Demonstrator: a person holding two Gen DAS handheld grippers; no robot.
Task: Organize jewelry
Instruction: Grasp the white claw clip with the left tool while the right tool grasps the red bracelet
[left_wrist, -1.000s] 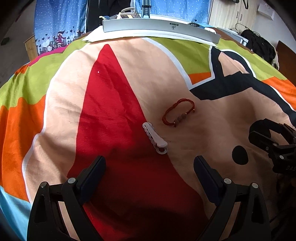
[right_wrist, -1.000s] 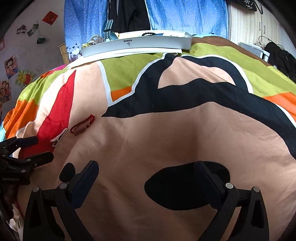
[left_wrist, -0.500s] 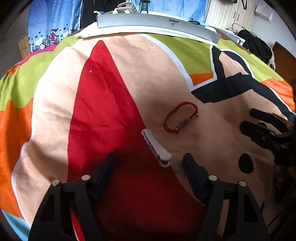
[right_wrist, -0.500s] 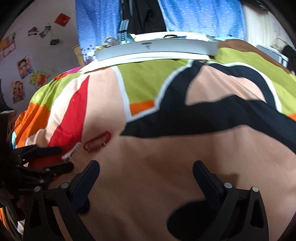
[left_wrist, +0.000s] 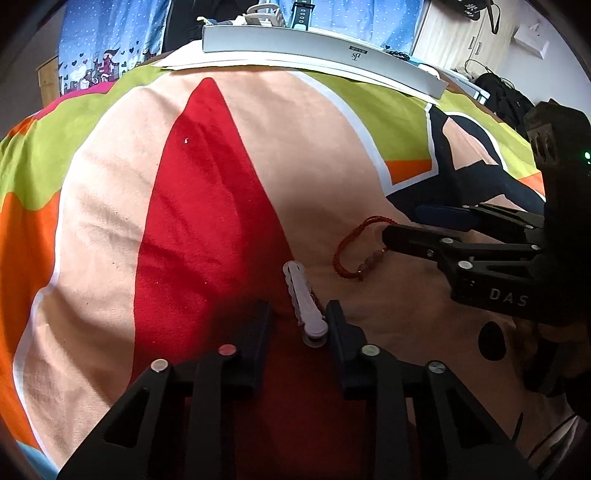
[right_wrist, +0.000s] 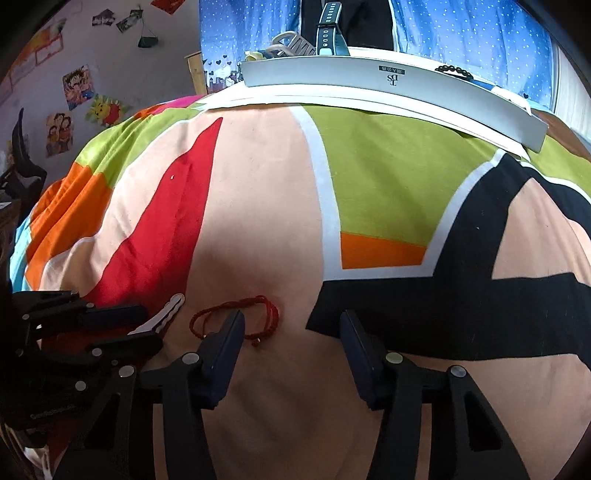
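A white scalloped hair clip (left_wrist: 304, 299) lies on the colourful bedspread, between the fingers of my left gripper (left_wrist: 297, 319). The jaws stand open, narrowed around it, with a gap still showing on the left side. Just to its right lies a red cord bracelet (left_wrist: 369, 259) with small beads. My right gripper (right_wrist: 291, 326) is open over the bracelet (right_wrist: 221, 305), its left finger (right_wrist: 225, 339) resting across the cord. The left wrist view shows the right gripper (left_wrist: 404, 223) coming in from the right; the right wrist view shows the left gripper (right_wrist: 147, 326) at the clip (right_wrist: 168, 312).
A long grey-white jewelry box (left_wrist: 321, 55) sits at the far edge of the bed, with watches (right_wrist: 328, 29) and a black bead bracelet (right_wrist: 454, 71) on it. Blue curtains hang behind. The bedspread (right_wrist: 369, 166) between the box and the grippers is bare.
My left gripper moved forward and narrowed its jaws around the white clip. My right gripper swung left and came down over the red bracelet.
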